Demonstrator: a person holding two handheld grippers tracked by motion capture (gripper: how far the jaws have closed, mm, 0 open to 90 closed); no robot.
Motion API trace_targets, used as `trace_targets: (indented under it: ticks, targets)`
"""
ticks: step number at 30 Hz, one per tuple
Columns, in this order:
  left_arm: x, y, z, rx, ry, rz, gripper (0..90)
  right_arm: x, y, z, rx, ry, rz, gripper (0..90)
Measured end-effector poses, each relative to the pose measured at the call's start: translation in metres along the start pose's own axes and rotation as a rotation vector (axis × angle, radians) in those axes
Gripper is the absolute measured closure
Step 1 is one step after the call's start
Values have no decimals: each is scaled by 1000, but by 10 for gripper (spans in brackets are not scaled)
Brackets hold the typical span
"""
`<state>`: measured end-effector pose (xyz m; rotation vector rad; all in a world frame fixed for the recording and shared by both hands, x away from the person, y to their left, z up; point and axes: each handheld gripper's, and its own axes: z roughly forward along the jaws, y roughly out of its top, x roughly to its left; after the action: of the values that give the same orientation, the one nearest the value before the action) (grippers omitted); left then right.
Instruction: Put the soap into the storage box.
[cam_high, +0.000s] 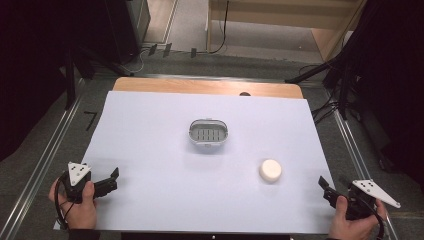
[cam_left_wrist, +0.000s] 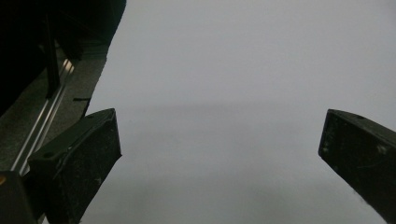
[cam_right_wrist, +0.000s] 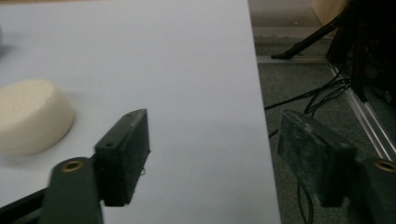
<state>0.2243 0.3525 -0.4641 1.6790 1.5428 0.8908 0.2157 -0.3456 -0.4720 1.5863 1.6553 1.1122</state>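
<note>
Where the high view's lower left corner begins, a hand (cam_high: 80, 205) holds the left gripper (cam_high: 111, 181), jaws parted and empty, resting at the near left edge of the white sheet (cam_high: 150, 150). A grey three-cornered plate (cam_high: 79, 172) tops it, and a cable loops beside the wrist. Seen in the left gripper view, its two black jaws stand wide apart over bare white sheet, with a metal rail (cam_left_wrist: 44, 116) and grey floor at the frame's left.

Centre of the high view, slightly above the middle: one oval grey container (cam_high: 208, 133), a slotted tray inside it, nothing resting on the slots so far as can be told. It sits on the white sheet, apart from everything else.

Lower right of centre: one round cream-white puck-shaped block (cam_high: 270, 170), lying flat on the sheet, well apart from the container and near the right gripper. The right gripper view shows the same block (cam_right_wrist: 30, 114) at its left edge, just beyond the left-hand jaw and not touching it.

Lower right corner of the high view: the other hand (cam_high: 352, 222) holds the right gripper (cam_high: 327, 189), jaws open, holding nothing, at the sheet's near right edge. Its own view places one jaw over the sheet, the other over grey floor with black cables (cam_right_wrist: 308, 93).
</note>
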Motion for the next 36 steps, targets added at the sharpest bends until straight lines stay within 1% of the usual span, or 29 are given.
trace_targets:
  ticks: [1, 2, 3, 4, 5, 7, 8, 9, 10, 12, 13, 14, 15, 16, 17, 18, 19, 21, 23, 24, 29, 31, 33, 34, 35, 36]
  targets:
    - [0, 0, 0, 1, 0, 0, 0, 2, -1, 0, 23, 41, -23, 189]
    - [0, 0, 0, 0, 0, -1, 0, 4, -1, 0, 36, 73, -28, 120]
    - [0, 0, 0, 0, 1, 1, 0, 8, -1, 1, 68, 123, -52, 102]
    - [0, 0, 0, -1, 4, 1, 0, 11, 0, 1, 77, 111, -70, 79]
    - [0, 0, 0, -1, 4, 1, 0, 11, 0, 1, 77, 111, -70, 79]
    - [0, 0, 0, -3, 7, 2, 0, 15, 3, 3, 102, 110, -97, 48]
    - [-1, 0, 0, -4, 9, 3, 0, 16, 5, 7, 143, 125, -113, 30]
    - [-1, 0, 0, -4, 9, 3, 0, 15, 6, 10, 171, 144, -120, 30]
    - [-1, 0, 0, -3, 10, 4, 0, 15, 6, 10, 171, 144, -120, 30]
    - [-1, 0, -1, -5, 6, 2, 0, 16, 7, 15, 216, 156, -145, 51]
    - [0, 0, -1, -4, 5, 1, 0, 17, 7, 17, 238, 155, -152, 52]
    - [0, 0, -1, -4, 3, 0, 0, 20, 8, 20, 266, 160, -168, 52]
    - [0, 0, -1, -4, 3, -2, 0, 20, 8, 20, 266, 160, -168, 52]
    - [0, 0, -1, -5, 1, -2, 0, 22, 9, 24, 292, 175, -174, 51]
    - [0, 0, -1, -5, 1, -2, 0, 22, 9, 24, 292, 175, -174, 51]
    - [1, 0, -1, -5, 0, -3, 0, 23, 11, 25, 304, 179, -185, 51]
    - [1, 0, -1, -5, 0, -2, 0, 26, 14, 28, 329, 199, -202, 51]
    - [0, -1, -1, -7, 0, -3, 0, 27, 16, 29, 338, 201, -209, 51]
    - [1, -1, -1, -7, 1, -4, 0, 29, 19, 31, 358, 215, -223, 58]
    - [1, -1, -1, -7, 2, -4, 0, 31, 22, 33, 379, 217, -241, 58]
    - [0, 0, -1, -4, 3, 0, 0, 31, 25, 36, 403, 220, -259, 58]
    - [0, 0, -1, -5, 4, 0, 0, 30, 27, 37, 426, 224, -271, 59]
    - [0, 0, -1, -5, 3, 1, 0, 31, 28, 37, 427, 226, -278, 59]
    - [-1, 0, 0, -4, 4, 2, 0, 32, 29, 37, 434, 233, -285, 59]
    - [-1, 0, 0, -4, 5, 4, 0, 34, 32, 39, 459, 241, -311, 60]
    - [-1, 0, -1, -4, 5, 4, 0, 34, 32, 39, 459, 241, -311, 60]
